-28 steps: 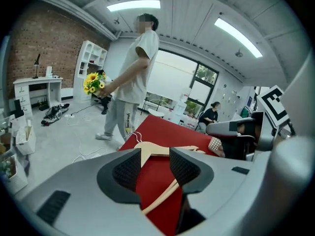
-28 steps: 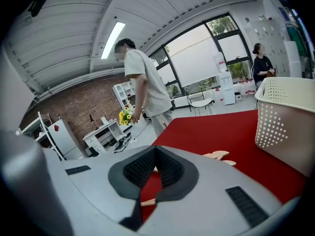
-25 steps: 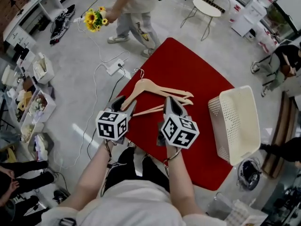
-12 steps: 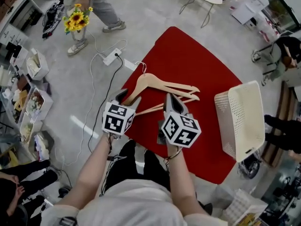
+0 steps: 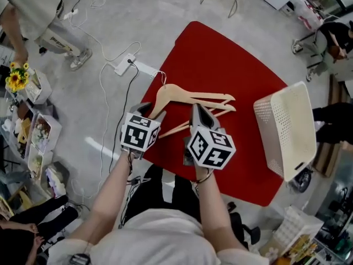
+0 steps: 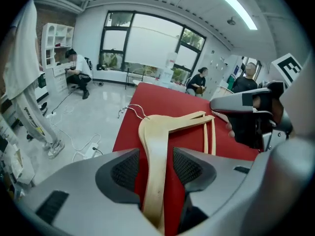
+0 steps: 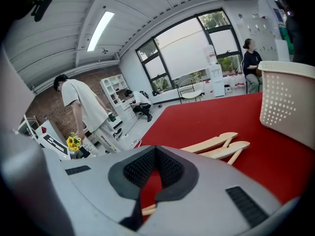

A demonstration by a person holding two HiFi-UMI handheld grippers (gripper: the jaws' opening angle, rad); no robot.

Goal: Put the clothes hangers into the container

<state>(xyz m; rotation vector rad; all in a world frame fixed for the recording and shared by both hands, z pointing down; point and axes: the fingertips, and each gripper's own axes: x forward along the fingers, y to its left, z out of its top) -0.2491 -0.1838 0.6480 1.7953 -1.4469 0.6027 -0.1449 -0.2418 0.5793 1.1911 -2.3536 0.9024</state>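
I find the left tongs spread, one arm of a wooden clothes hanger lying ungripped between them. Right tongs are pressed together, with the perforated basket to their right.

I have a table with a plain red top before me, and one of its corners points away from me. Two wooden clothes hangers lie flat on it towards the left side. They are stacked one partly over the other, so their shapes nearly match. The bend of the pair sits close to the table's left edge. Their long arms run to the right, and the tips end side by side. A cream perforated plastic basket stands at the table's right edge. Its holed wall faces the hanger tips and does not touch them. A strip of red shows between them.
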